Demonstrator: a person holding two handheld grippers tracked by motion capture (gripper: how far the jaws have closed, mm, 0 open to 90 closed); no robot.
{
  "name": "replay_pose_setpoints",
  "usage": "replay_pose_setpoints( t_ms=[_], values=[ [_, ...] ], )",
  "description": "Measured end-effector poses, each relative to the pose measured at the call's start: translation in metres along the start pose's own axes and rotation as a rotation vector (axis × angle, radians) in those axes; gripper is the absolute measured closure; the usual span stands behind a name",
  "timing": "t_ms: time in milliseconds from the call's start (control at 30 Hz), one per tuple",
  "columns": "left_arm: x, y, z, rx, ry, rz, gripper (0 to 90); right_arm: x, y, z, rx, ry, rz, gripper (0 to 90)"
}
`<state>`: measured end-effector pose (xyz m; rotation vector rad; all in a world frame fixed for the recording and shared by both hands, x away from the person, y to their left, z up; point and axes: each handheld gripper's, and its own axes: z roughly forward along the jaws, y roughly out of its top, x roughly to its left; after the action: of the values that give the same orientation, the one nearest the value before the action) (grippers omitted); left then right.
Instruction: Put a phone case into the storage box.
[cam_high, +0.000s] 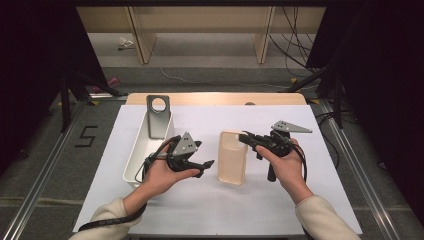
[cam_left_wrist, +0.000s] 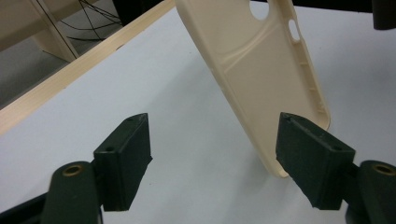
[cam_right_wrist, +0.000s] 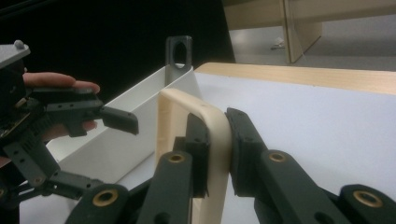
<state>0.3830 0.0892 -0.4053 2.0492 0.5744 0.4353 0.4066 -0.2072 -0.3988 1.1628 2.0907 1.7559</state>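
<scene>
A cream phone case (cam_high: 232, 157) is tilted over the white table sheet, its inner side facing left. My right gripper (cam_high: 246, 139) is shut on its far end. In the right gripper view, the pads of the right gripper (cam_right_wrist: 215, 140) pinch the case's rim (cam_right_wrist: 212, 121) from both sides. My left gripper (cam_high: 207, 167) is open just left of the case, with nothing between its jaws. In the left gripper view, the left gripper (cam_left_wrist: 215, 154) has its jaws wide apart, and the case (cam_left_wrist: 261, 70) hangs just beyond the right-hand jaw, above the sheet.
A long white bin (cam_high: 145, 150) lies left of the left hand, with a grey plate with a round hole (cam_high: 159, 117) standing at its far end. The table's wooden far edge (cam_high: 215, 98) runs behind. Black stands flank the table.
</scene>
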Motion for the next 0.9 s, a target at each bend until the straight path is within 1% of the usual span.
replay_pose_setpoints(
  t_ms=[67, 133, 233, 367, 533, 600, 700, 800, 900],
  values=[
    [0.001, 0.001, -0.001, -0.02, 0.0, -0.025, 28.8, 0.001, -0.001, 0.0, -0.003, -0.001, -0.003, 80.4],
    [0.002, 0.003, -0.002, -0.04, -0.009, -0.054, 30.7, 0.001, -0.001, 0.0, -0.003, -0.001, -0.008, 80.4],
    [0.003, 0.005, -0.003, -0.058, -0.015, -0.096, 33.5, 0.003, -0.001, 0.001, -0.003, 0.001, -0.013, 80.4],
    [0.002, 0.01, -0.001, -0.063, 0.012, -0.131, 37.1, 0.005, -0.001, 0.002, -0.005, 0.003, -0.022, 80.4],
    [-0.001, 0.018, 0.003, -0.074, 0.032, -0.148, 40.5, 0.007, -0.001, 0.002, -0.006, 0.002, -0.026, 80.3],
    [-0.002, 0.022, 0.005, -0.077, 0.032, -0.148, 41.9, 0.007, -0.001, 0.002, -0.008, 0.0, -0.027, 80.3],
    [-0.001, 0.026, 0.007, -0.079, 0.039, -0.16, 44.3, 0.007, -0.001, 0.002, -0.011, 0.001, -0.026, 80.4],
    [0.0, 0.028, 0.008, -0.08, 0.042, -0.171, 48.4, 0.008, -0.001, 0.003, -0.011, 0.0, -0.028, 80.3],
    [0.002, 0.03, 0.01, -0.075, 0.03, -0.178, 52.4, 0.01, -0.002, 0.004, -0.008, 0.003, -0.031, 80.3]
  ],
)
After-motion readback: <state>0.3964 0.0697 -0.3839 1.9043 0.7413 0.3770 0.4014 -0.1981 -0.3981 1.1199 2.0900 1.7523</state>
